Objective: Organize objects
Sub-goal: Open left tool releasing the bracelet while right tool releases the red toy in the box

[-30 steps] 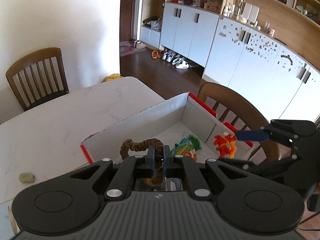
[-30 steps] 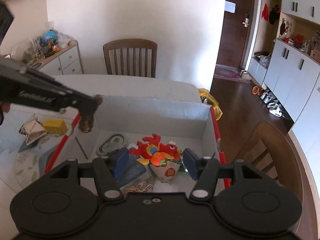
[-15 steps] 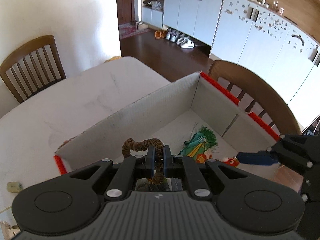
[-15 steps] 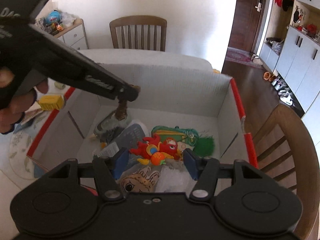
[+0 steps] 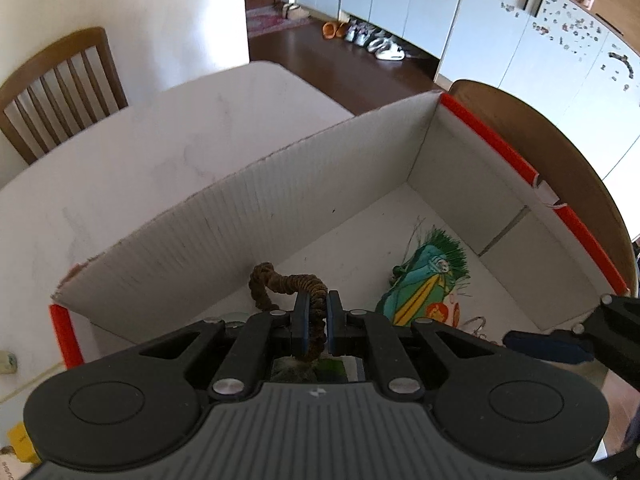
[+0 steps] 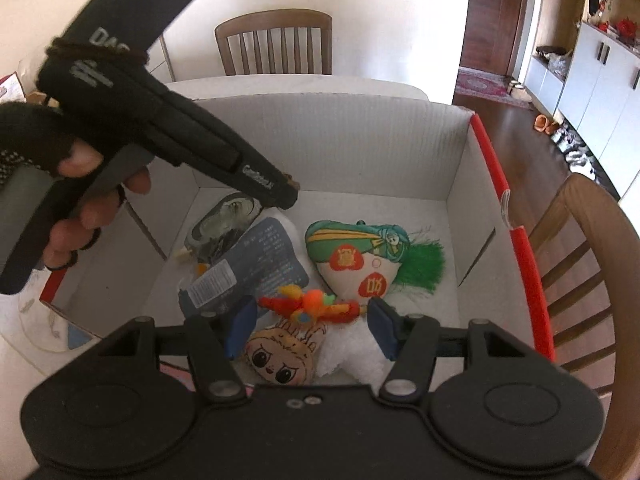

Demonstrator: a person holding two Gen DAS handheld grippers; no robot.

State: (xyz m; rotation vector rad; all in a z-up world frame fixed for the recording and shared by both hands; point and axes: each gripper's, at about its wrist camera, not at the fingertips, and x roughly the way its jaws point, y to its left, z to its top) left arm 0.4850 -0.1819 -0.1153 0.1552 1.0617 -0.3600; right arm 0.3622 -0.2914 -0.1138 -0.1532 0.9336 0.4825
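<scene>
Corrugated white cardboard box (image 5: 328, 184), red-edged, is spread beneath both grippers. A twisted brown rope loop (image 5: 288, 285) is pinched between the closed jaws of the left gripper (image 5: 316, 322), inside the box. Only in the right wrist view is the wide-open, empty right gripper (image 6: 310, 328) seen above an orange plush toy (image 6: 310, 306).

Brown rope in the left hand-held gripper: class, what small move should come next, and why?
Probably open the left hand-held gripper and let the brown rope drop. The rope is clamped between its fingers, already inside the walls of the cardboard box and above the floor where the green plush toy and other items lie. The right hand-held gripper is open and holds nothing.
</scene>
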